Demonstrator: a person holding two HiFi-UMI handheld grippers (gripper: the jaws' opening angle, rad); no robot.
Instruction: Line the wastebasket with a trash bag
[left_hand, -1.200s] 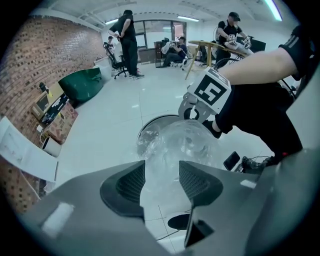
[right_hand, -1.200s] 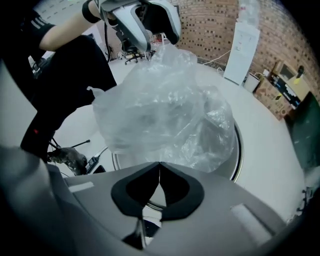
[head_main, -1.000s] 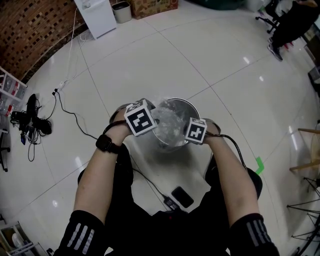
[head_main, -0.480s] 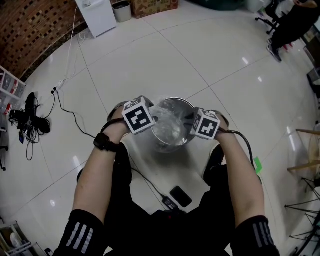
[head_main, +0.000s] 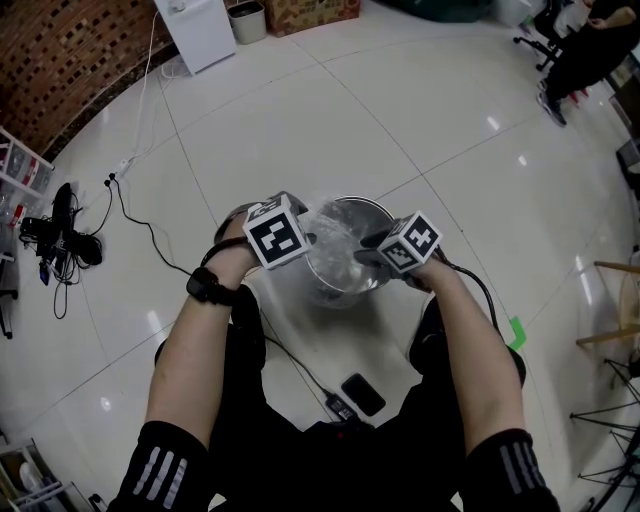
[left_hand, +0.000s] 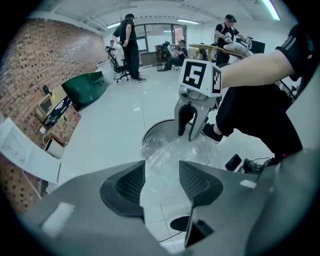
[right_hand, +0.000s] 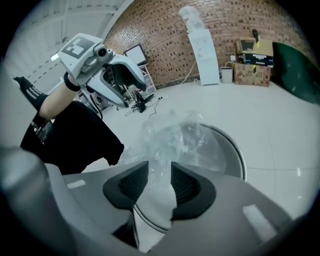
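now, wastebasket (head_main: 374, 207): round metal bin, upright on the glossy white tiled floor (head_main: 300, 120), just in front of the person's knees.
trash bag (head_main: 335, 248): clear crinkled film, bunched in the mouth of the wastebasket and heaped above its rim. how far it laps over the rim i cannot tell.
left gripper (left_hand: 161, 181): at the basket's left side, pointing steeply down. its jaws stand apart, and the film reaches toward the gap but is not pinched.
right gripper (right_hand: 159, 181): at the basket's right side, above the rim. its jaws have just been opening and stand apart. a strand of the film runs up between the ribbed pads, and neither pad presses on it.
marker cubes (head_main: 277, 232): one on each gripper, their square markers turned up toward the head view.
wristwatch (head_main: 207, 287): black, on the left wrist.
phone (head_main: 365, 393): dark, flat on the floor between the person's legs, beside a black cable (head_main: 300, 365).
green tape (head_main: 517, 328): small piece on the floor to the right, well apart from the basket.
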